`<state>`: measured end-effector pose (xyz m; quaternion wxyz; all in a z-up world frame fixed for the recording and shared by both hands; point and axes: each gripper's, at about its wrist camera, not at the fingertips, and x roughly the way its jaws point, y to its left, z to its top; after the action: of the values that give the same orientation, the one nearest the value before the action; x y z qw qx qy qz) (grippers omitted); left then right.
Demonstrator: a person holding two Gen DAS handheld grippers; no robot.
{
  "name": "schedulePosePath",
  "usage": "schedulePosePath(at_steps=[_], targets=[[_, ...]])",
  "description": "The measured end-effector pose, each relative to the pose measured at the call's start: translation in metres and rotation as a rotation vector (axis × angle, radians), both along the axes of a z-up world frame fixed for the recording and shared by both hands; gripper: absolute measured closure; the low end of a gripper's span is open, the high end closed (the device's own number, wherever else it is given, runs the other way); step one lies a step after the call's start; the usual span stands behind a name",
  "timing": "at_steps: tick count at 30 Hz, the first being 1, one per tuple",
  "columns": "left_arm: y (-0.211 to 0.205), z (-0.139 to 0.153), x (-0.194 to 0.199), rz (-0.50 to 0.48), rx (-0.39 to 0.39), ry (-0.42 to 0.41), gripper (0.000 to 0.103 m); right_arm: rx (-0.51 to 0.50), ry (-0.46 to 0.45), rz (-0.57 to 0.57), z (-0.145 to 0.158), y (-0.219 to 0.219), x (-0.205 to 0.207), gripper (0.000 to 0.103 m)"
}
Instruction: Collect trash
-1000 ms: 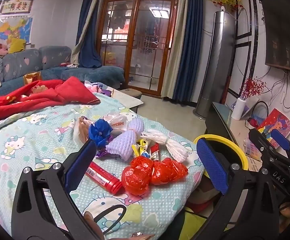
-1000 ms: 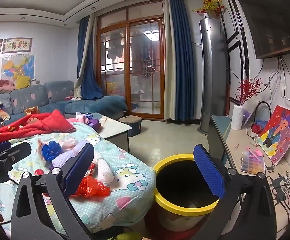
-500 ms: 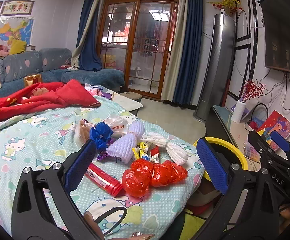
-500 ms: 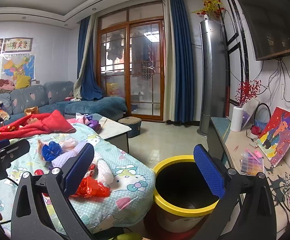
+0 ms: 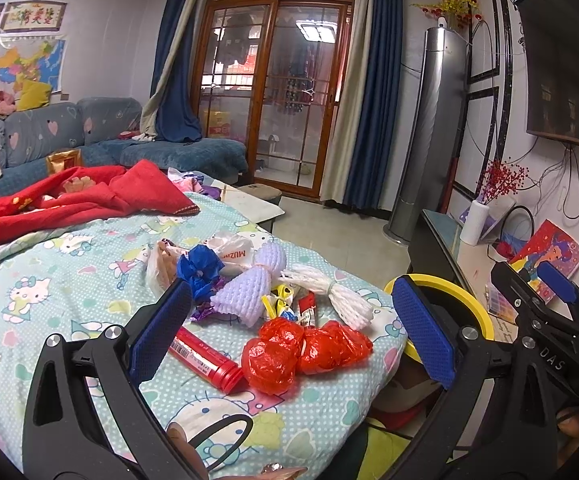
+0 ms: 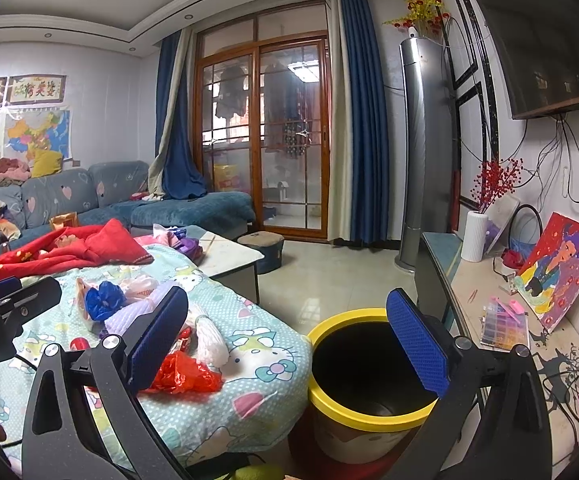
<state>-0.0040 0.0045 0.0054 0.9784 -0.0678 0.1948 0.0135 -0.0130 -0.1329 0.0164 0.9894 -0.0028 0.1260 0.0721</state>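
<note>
Right, my left gripper (image 5: pixel 289 336) gapes wide and empty over the red bag (image 5: pixel 305 350) at frame centre, red tube (image 5: pixel 205 356) beside it lower left. My right gripper (image 6: pixel 287 338) hangs open too, yellow-rimmed bin (image 6: pixel 365 420) lower centre.

On my right gripper (image 5: pixel 553 292), seen from the left wrist camera, I read "DAS" in white letters. A white plastic bag (image 5: pixel 231 249) on the bed shows red letters "MUZ", upside down. The red tube (image 5: pixel 205 358) has a barcode label, too small to read.
</note>
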Motion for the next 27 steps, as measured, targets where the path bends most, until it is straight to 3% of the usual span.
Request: schedulePosePath(at_steps=[19,27], targets=[[-0.001,0.0,-0.001,0.001,-0.001,0.001,0.011,-0.001,0.0,0.007,-0.002,0.002,0.0,0.006],[0.003,-0.003,-0.001,0.004,-0.023,0.013,0.011,-0.021,0.006,0.068,-0.006,0.011,0.0,0.006]])
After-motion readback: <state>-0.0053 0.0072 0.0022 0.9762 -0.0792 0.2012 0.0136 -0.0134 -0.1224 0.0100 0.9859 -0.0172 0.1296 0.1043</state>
